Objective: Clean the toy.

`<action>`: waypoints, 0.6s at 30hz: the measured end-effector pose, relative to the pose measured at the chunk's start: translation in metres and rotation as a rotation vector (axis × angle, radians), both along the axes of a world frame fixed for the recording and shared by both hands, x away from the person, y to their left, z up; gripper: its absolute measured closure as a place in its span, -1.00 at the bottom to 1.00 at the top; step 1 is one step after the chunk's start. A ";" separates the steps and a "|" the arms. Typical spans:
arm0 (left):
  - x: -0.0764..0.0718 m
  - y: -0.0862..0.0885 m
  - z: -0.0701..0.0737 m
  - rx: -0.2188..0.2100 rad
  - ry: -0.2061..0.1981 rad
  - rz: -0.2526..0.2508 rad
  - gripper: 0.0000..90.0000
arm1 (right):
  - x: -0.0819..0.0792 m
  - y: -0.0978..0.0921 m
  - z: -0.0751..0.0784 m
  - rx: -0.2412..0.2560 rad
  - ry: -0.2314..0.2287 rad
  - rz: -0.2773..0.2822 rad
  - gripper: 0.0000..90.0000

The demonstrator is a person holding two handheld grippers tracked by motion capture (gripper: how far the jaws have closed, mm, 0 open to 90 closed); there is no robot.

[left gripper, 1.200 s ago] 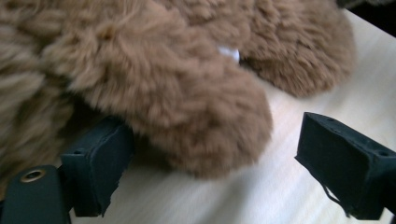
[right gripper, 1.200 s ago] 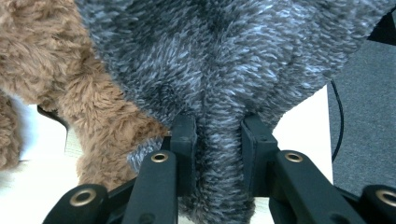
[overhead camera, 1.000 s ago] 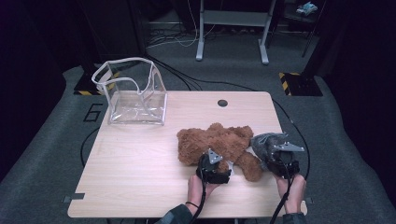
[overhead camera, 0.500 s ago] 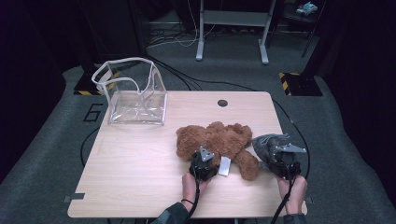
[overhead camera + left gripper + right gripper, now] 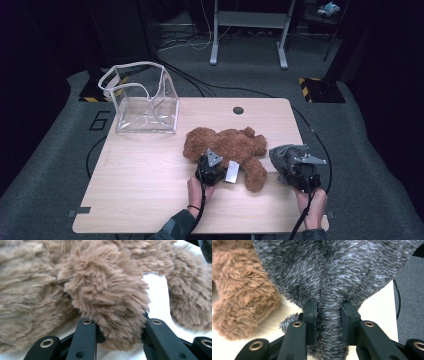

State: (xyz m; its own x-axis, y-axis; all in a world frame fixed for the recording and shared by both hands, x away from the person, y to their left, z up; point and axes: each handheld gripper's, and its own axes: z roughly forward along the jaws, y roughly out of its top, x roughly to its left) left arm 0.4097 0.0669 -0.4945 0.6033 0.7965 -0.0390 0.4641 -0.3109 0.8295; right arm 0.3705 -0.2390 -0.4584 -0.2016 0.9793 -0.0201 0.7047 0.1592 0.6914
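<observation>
A brown teddy bear (image 5: pixel 225 145) lies in the middle of the wooden table (image 5: pixel 145 195), with a white tag (image 5: pixel 232 171) at its near side. My left gripper (image 5: pixel 212 167) is at the bear's near edge. In the left gripper view the bear's plump furry limb (image 5: pixel 107 290) fills the gap between the jaws, and my left gripper (image 5: pixel 121 321) is shut on it. My right gripper (image 5: pixel 296 172) holds a grey plush toy (image 5: pixel 286 156) at the table's right edge. In the right gripper view my right gripper (image 5: pixel 328 307) pinches a fold of the grey fur (image 5: pixel 332 270). A brown bear leg (image 5: pixel 242 302) lies to its left.
A clear plastic bag with white trim (image 5: pixel 145 100) stands open at the back left of the table. A dark round grommet (image 5: pixel 238 110) sits near the far edge. Cables and a metal frame (image 5: pixel 250 30) lie on the floor beyond.
My left gripper has slid left along the bear's near side, uncovering the white tag, and the bear has shifted slightly left. The right gripper and grey plush have stayed put.
</observation>
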 end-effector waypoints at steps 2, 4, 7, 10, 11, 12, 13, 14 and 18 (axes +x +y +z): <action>0.003 0.001 0.005 0.011 -0.020 -0.008 0.60 | 0.000 0.001 0.000 0.001 0.001 0.004 0.55; 0.007 0.002 0.011 0.023 -0.040 -0.022 0.61 | 0.000 0.000 0.000 0.001 0.001 0.003 0.55; 0.014 0.002 0.019 0.041 -0.062 -0.036 0.62 | 0.000 -0.002 0.001 -0.007 -0.003 0.007 0.55; 0.020 0.002 0.024 0.053 -0.086 -0.043 0.63 | 0.000 -0.002 0.001 -0.003 0.000 0.003 0.55; 0.022 0.001 0.025 0.055 -0.092 -0.041 0.63 | 0.000 -0.001 0.001 0.000 -0.002 -0.002 0.55; 0.024 0.002 0.027 0.056 -0.097 -0.045 0.63 | 0.000 -0.002 0.001 -0.003 -0.001 0.002 0.55; 0.025 0.002 0.030 0.060 -0.106 -0.049 0.63 | 0.001 -0.002 0.001 -0.004 -0.001 0.003 0.55; 0.026 0.002 0.031 0.067 -0.117 -0.054 0.64 | 0.001 -0.001 0.001 -0.005 0.001 0.003 0.55; 0.028 0.000 0.043 0.068 -0.152 -0.078 0.64 | 0.002 -0.001 0.001 -0.007 -0.002 0.006 0.55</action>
